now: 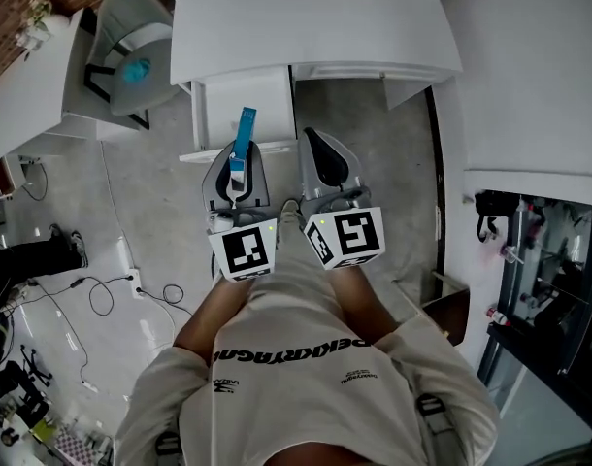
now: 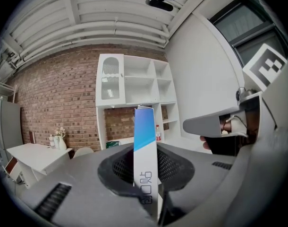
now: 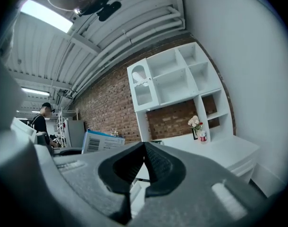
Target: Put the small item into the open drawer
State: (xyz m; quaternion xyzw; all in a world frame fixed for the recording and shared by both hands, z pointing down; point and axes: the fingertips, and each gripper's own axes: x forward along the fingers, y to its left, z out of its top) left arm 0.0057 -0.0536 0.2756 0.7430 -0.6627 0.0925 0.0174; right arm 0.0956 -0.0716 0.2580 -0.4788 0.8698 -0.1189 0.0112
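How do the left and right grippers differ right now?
1. The left gripper is shut on a slim blue-and-white box. The right gripper holds nothing.
2. The left jaws stand apart by the box's thickness, while the right jaws meet at their tips.
3. In the head view the box sticks out past the left jaws; nothing projects from the right.
Shared: same grey build, held side by side pointing ahead.

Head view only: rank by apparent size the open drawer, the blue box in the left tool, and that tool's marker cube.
1. Open drawer, clearly largest.
2. Marker cube; it sits much nearer the camera, so its lead over the box may be only apparent.
3. Blue box, a slim strip.
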